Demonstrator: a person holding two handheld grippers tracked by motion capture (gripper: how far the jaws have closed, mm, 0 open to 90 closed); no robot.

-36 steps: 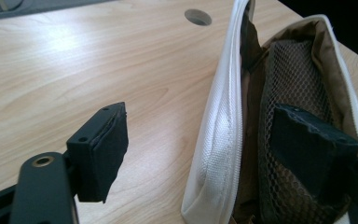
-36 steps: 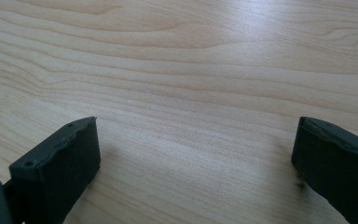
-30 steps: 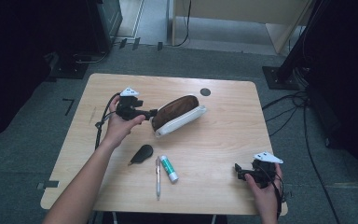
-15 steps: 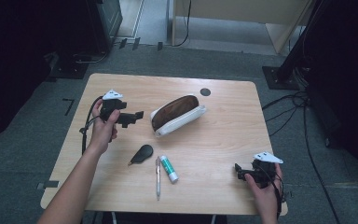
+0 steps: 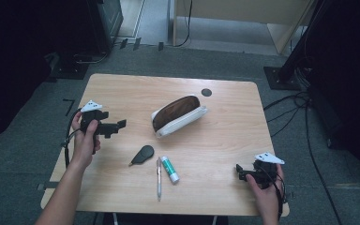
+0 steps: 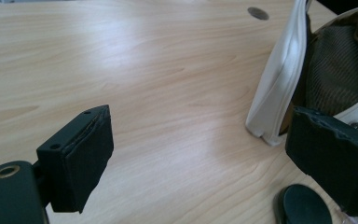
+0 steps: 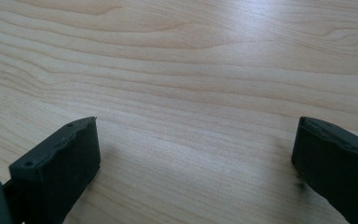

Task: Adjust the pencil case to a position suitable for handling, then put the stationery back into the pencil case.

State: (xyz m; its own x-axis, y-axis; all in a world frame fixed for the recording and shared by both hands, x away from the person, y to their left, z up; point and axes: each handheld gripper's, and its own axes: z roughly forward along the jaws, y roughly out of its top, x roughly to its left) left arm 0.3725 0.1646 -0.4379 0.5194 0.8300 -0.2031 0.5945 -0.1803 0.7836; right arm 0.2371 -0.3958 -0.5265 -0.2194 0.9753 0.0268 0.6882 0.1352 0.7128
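A white pencil pouch (image 5: 178,115) with a brown lining lies open at the table's middle. In the left gripper view its white wall (image 6: 279,88) stands at the right. My left gripper (image 5: 119,124) hovers over the left part of the table, pointing at the pouch from a hand's width away. Its jaws have just been opening, and my left gripper (image 6: 200,135) is open with nothing between the pads. Near the front right corner my right gripper (image 5: 239,169) points left. In its own view my right gripper (image 7: 196,135) is open over bare wood.
In front of the pouch lie a black oval piece (image 5: 143,153), a pen (image 5: 159,178) and a green and white tube (image 5: 169,168). The oval piece (image 6: 305,205) sits near the left gripper's right pad. A dark round cap (image 5: 206,92) marks the table's (image 5: 122,93) far side.
My left hand has drawn back to the left, from the pouch's left end to the table's left side. The pouch stays where it was. The right hand has kept still.
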